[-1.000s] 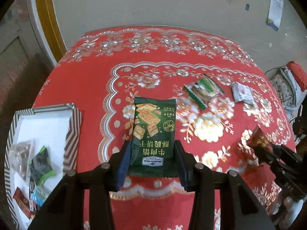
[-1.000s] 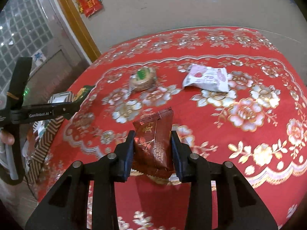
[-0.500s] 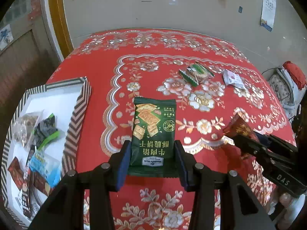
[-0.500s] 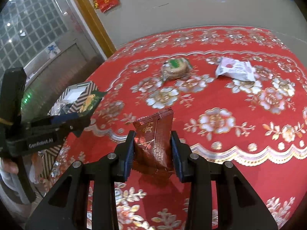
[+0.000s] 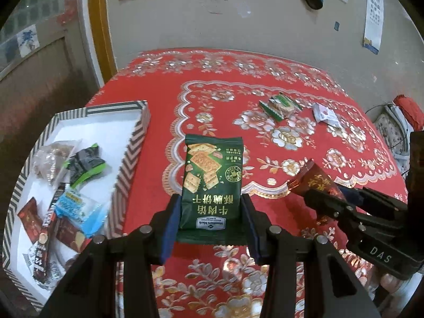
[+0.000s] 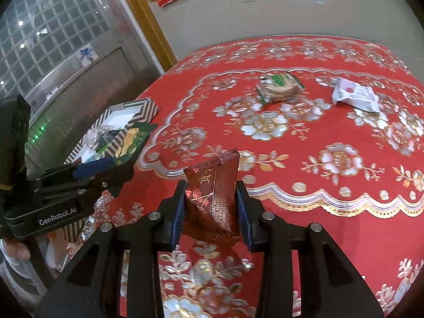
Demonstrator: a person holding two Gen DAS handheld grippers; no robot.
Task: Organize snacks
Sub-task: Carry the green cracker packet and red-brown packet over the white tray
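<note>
Green cracker packet (image 5: 212,185), clamped by its lower part between the pads of the left gripper (image 5: 209,221), long axis running straight forward along the fingers, top end free above the red tablecloth (image 5: 265,145). Striped box (image 5: 132,153) just to the left of this packet and lower, already holding several snacks; so, for the drop, a short swing leftward over the near wall. Left hand clearly the nearer one to the box.

Dark red packet (image 6: 212,193) pinched the same way in the right gripper (image 6: 210,212), jaws narrow, wrapper creased between the pads, long axis also forward. From the right wrist view, box (image 6: 148,111) farther off, partly covered by the left gripper and its packet.

Still lying on the cloth, well apart from both grippers: round biscuit pack (image 6: 279,86) and white packet (image 6: 353,96).

Near end of the box cut off by the picture edge; small snacks inside overlapping, hard to separate. Only a bit of each hand visible.
</note>
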